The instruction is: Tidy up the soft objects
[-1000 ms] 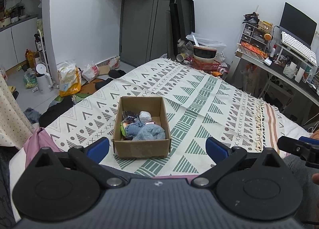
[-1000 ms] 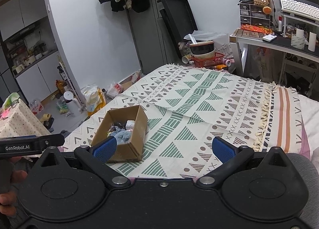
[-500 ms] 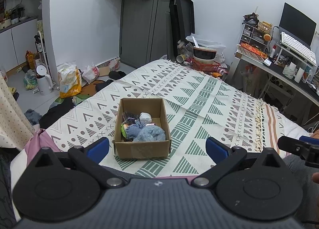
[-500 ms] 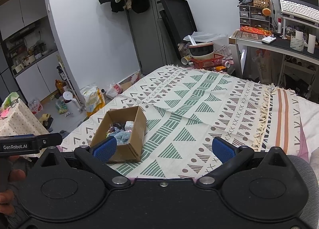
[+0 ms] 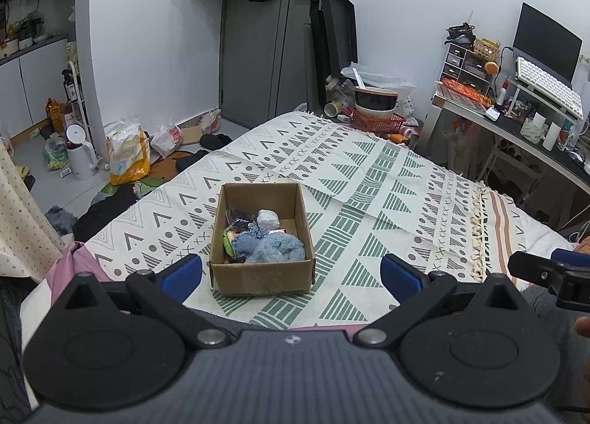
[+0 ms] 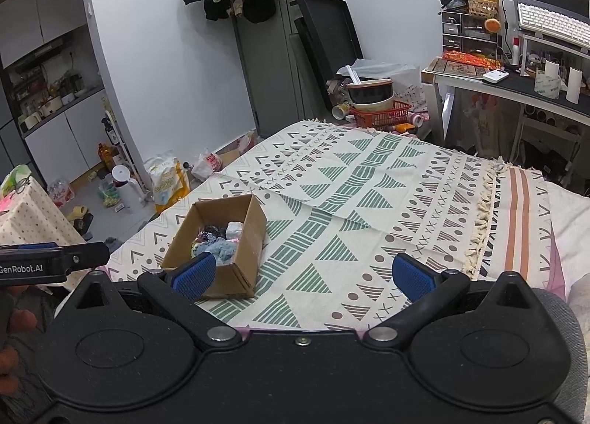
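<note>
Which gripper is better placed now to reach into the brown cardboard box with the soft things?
Left, probably. The left gripper is open and faces the brown cardboard box straight on, centred between its fingers. For the right gripper, also open, the box lies off to its left, behind its left finger.

Left claw (image 5: 291,274) spread wide, blue pads apart and empty; right claw (image 6: 302,274) just as wide, nothing between its fingers, both held level side by side
</note>
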